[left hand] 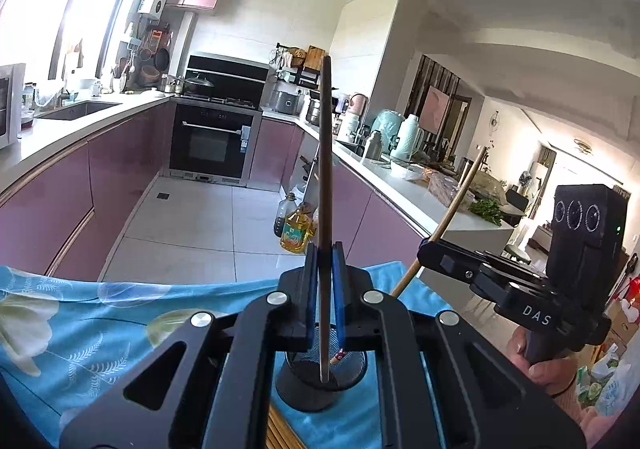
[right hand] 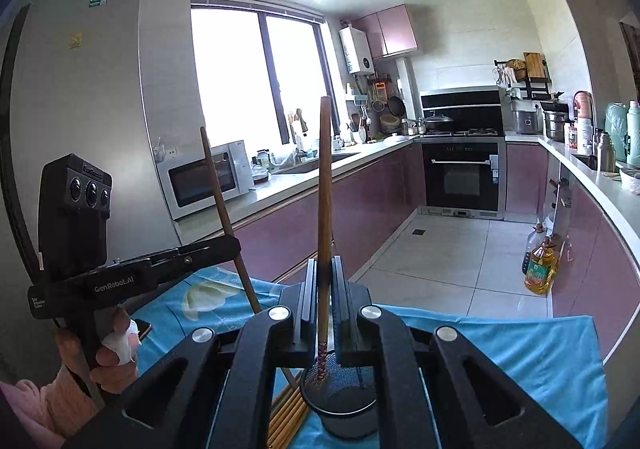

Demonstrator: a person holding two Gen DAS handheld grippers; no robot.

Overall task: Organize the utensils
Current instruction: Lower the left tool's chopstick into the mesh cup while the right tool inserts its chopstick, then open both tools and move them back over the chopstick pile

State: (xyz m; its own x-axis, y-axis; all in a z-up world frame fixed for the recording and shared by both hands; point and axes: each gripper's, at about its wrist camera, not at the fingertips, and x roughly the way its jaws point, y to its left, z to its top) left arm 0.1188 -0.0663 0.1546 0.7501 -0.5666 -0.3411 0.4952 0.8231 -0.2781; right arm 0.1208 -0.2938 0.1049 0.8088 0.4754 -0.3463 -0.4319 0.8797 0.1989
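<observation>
My left gripper (left hand: 324, 261) is shut on a dark brown chopstick (left hand: 325, 169), held upright with its lower tip inside the black mesh holder (left hand: 320, 381). My right gripper (right hand: 324, 273) is shut on a lighter brown chopstick (right hand: 324, 189) with a patterned tip, which also reaches into the mesh holder (right hand: 344, 397). Each gripper shows in the other's view: the right gripper (left hand: 424, 249) with its chopstick (left hand: 460, 197), and the left gripper (right hand: 236, 243) with its chopstick (right hand: 224, 209). The holder stands on a blue floral cloth (left hand: 80, 329).
A bamboo mat (right hand: 286, 413) with more chopsticks lies left of the holder on the cloth (right hand: 520, 353). A phone (right hand: 142, 327) lies on the cloth at left. Beyond the table edge are kitchen floor, pink cabinets and oil bottles (left hand: 296, 229).
</observation>
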